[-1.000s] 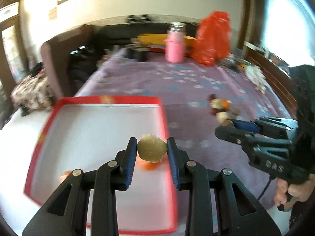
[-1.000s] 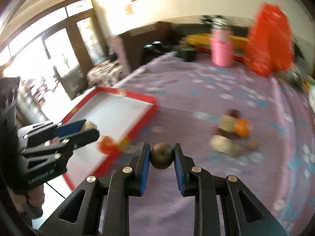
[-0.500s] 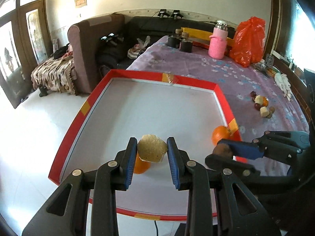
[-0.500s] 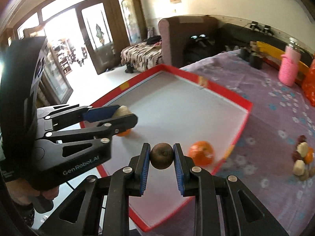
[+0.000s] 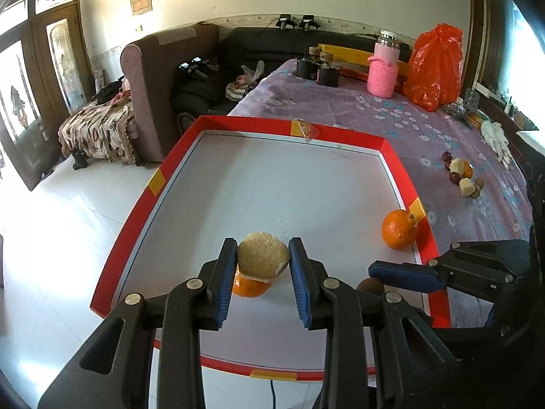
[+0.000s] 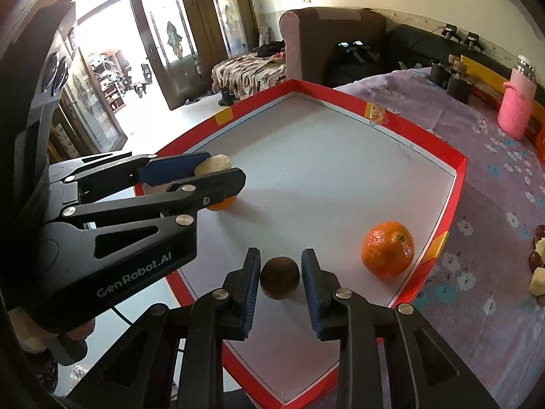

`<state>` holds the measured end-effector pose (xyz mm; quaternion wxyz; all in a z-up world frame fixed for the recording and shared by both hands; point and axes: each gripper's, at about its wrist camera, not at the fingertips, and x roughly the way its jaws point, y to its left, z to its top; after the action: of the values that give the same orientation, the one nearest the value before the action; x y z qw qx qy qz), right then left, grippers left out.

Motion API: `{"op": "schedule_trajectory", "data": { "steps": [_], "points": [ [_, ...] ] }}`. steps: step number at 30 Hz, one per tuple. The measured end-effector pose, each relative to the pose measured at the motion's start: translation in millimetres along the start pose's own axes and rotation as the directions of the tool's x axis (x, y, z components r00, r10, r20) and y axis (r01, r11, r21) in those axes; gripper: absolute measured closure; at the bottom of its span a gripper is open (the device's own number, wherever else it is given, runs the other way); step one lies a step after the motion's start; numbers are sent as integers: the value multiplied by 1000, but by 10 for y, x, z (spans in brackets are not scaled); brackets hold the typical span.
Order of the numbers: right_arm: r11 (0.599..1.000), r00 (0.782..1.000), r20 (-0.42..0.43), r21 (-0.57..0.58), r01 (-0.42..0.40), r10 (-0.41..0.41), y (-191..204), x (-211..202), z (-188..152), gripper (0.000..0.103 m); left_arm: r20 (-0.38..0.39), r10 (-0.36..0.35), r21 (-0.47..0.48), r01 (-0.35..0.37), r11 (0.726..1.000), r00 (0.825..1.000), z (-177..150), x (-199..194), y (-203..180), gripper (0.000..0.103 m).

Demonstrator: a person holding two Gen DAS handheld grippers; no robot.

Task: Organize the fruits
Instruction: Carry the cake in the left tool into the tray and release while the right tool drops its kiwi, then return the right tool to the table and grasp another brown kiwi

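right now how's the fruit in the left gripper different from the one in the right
The pale fruit is yellowish, rough and bigger; the brown fruit is dark, round and smaller. The left gripper clamps the pale fruit; the right gripper's jaws are opening beside the brown one. Both are over the red-rimmed tray.

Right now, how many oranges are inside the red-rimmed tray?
2: one round orange beside the tray's right rim, one orange partly hidden beneath the left gripper's fingers. Others may be hidden.
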<state>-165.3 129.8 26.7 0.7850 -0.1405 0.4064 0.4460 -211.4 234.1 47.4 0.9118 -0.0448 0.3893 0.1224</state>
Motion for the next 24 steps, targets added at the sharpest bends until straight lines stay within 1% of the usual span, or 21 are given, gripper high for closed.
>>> {"op": "schedule_trajectory", "data": {
  "steps": [2,4,6,7,8,9,11,13,15,16,19,22,24],
  "points": [
    [1000,1000,7,5,-1,1,-8,-41,-15,76,-4,-11,14,11,1000,1000,0,5,-29,74],
    [1000,1000,19,14,-2,1,-31,-81,-19,76,-2,-4,35,4,999,1000,-2,-2,-76,74],
    [1000,999,32,26,0,-1,-62,-144,-25,74,2,-16,38,16,999,1000,11,-25,-99,72],
    [999,999,37,33,1,-3,-90,-184,-35,71,4,-18,38,17,999,1000,21,-35,-112,66],
    [999,999,44,39,2,-4,-103,-217,-43,70,9,-20,41,20,999,1000,30,-47,-124,58],
    [999,998,56,49,2,-5,-132,-260,-49,67,18,-18,46,18,999,1000,36,-72,-144,54],
    [997,997,81,76,-6,-1,-214,-364,-69,64,34,-11,47,9,999,999,47,-116,-171,35],
    [996,994,110,94,3,-14,-289,-468,-96,60,50,-19,47,17,999,999,68,-166,-212,30],
    [993,990,131,114,32,-47,-397,-594,-144,53,55,-47,53,45,998,997,89,-212,-277,29],
    [992,989,136,121,43,-59,-439,-632,-161,52,54,-59,59,56,997,997,94,-225,-309,28],
    [983,981,157,160,90,-115,-640,-822,-291,49,54,-87,97,81,992,995,113,-245,-494,27],
    [962,969,153,223,160,-196,-950,-1007,-489,47,47,-118,149,110,983,992,129,-255,-721,27],
    [946,963,142,264,186,-229,-1138,-1107,-601,46,44,-141,185,131,974,989,148,-263,-884,27]
  ]
}}
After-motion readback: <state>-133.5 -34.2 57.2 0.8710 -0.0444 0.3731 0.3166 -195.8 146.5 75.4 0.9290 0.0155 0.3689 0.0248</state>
